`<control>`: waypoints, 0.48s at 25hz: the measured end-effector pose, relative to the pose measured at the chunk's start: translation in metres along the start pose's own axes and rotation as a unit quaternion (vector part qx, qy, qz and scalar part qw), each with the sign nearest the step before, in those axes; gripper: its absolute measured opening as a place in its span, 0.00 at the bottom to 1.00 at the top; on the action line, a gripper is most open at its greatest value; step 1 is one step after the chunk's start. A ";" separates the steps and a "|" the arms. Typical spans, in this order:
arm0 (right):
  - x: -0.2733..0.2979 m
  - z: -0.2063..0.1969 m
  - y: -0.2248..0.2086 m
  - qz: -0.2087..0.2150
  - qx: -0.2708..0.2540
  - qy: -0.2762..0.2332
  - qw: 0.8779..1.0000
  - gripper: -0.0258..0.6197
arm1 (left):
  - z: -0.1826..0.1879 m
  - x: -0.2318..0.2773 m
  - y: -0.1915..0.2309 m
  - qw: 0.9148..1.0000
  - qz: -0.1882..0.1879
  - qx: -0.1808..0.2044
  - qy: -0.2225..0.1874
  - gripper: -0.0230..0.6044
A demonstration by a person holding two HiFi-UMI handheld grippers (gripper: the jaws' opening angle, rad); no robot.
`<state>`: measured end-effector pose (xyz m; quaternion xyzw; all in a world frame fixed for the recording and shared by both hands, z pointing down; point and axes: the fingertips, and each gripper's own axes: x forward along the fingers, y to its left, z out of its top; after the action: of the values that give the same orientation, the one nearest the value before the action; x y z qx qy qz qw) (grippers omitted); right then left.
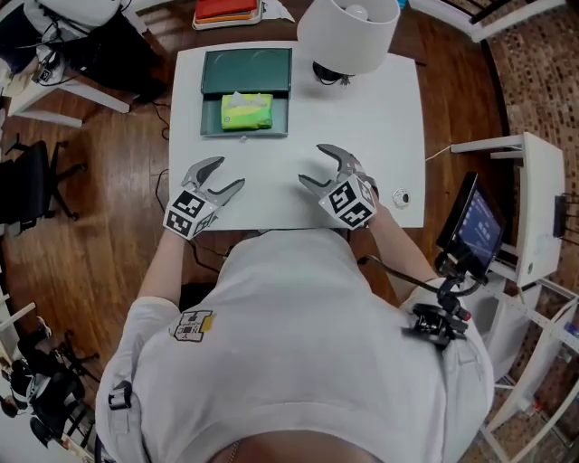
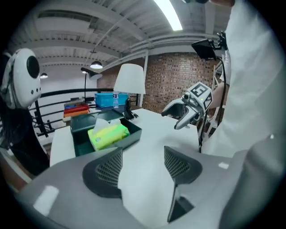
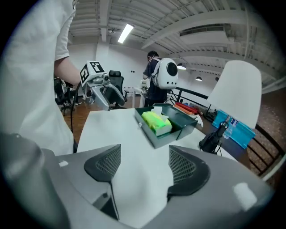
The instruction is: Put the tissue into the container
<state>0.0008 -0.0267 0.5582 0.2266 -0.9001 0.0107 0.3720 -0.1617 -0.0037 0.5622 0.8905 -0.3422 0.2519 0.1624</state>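
Note:
A green tissue pack (image 1: pixel 246 111) lies inside the dark green container (image 1: pixel 210 108) at the far left part of the white table (image 1: pixel 380 127). Both grippers hover over the table's near edge, well short of the container. My left gripper (image 1: pixel 231 174) is open with nothing between its jaws, and so is my right gripper (image 1: pixel 312 165). In the left gripper view the open jaws (image 2: pixel 143 167) frame bare tabletop, with the pack (image 2: pixel 108 135) and container (image 2: pixel 135 132) ahead. The right gripper view shows its gripper (image 3: pixel 144 167) open, with the pack (image 3: pixel 156 122) in the container (image 3: pixel 181 129) beyond.
A lamp with a white shade (image 1: pixel 348 32) stands at the table's far edge, right of the container. A small round object (image 1: pixel 401 196) lies near the table's right edge. Red books (image 1: pixel 226 11) lie beyond the table. A tablet on a stand (image 1: pixel 475 226) is at the right, an office chair (image 1: pixel 27 181) at the left.

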 end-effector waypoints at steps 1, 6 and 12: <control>0.002 -0.011 0.007 0.007 0.007 0.009 1.000 0.54 | -0.010 0.003 -0.005 1.000 -0.007 -0.010 0.007 0.51; 0.017 -0.063 0.043 0.039 0.036 0.058 0.997 0.49 | -0.058 0.023 -0.038 0.998 -0.036 -0.030 0.049 0.45; 0.024 -0.096 0.055 0.031 0.046 0.090 0.994 0.25 | -0.097 0.038 -0.052 0.995 -0.016 -0.034 0.087 0.13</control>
<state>0.0269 0.0315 0.6524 0.2140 -0.8683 0.0840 0.4396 -0.1340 0.0579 0.6569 0.8645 -0.3210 0.3139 0.2258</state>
